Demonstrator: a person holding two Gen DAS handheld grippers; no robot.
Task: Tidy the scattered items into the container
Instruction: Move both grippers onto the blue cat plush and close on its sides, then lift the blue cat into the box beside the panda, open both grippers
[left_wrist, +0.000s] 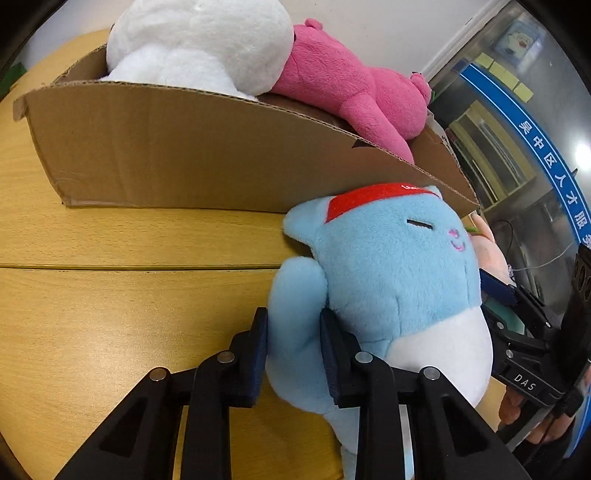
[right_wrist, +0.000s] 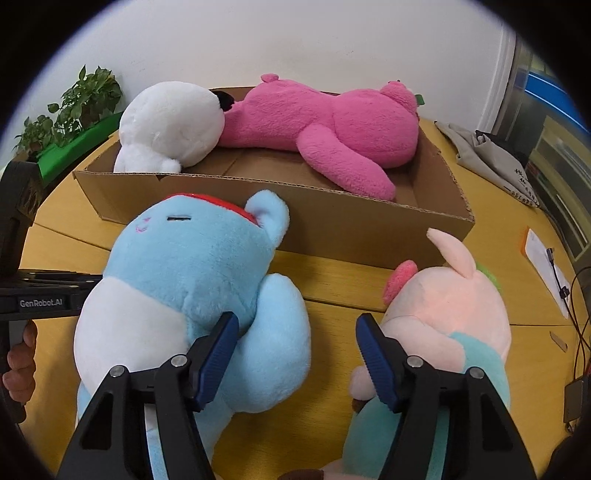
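A light blue plush cat (left_wrist: 388, 266) with a red cap lies on the wooden table in front of the cardboard box (left_wrist: 166, 147). My left gripper (left_wrist: 293, 325) is shut on the cat's arm. In the right wrist view the blue cat (right_wrist: 192, 266) lies at left and a pink plush pig (right_wrist: 447, 306) at right. My right gripper (right_wrist: 297, 328) is open; the cat's other arm lies between its fingers, against the left finger (right_wrist: 218, 354). The box (right_wrist: 332, 229) holds a white plush (right_wrist: 170, 122) and a magenta plush bear (right_wrist: 325, 125).
A potted plant in a green planter (right_wrist: 74, 107) stands at the back left. A grey cloth (right_wrist: 491, 155), a paper card (right_wrist: 543, 266) and cables (right_wrist: 580, 332) lie on the table's right side. Glass doors (left_wrist: 517, 129) stand to the right.
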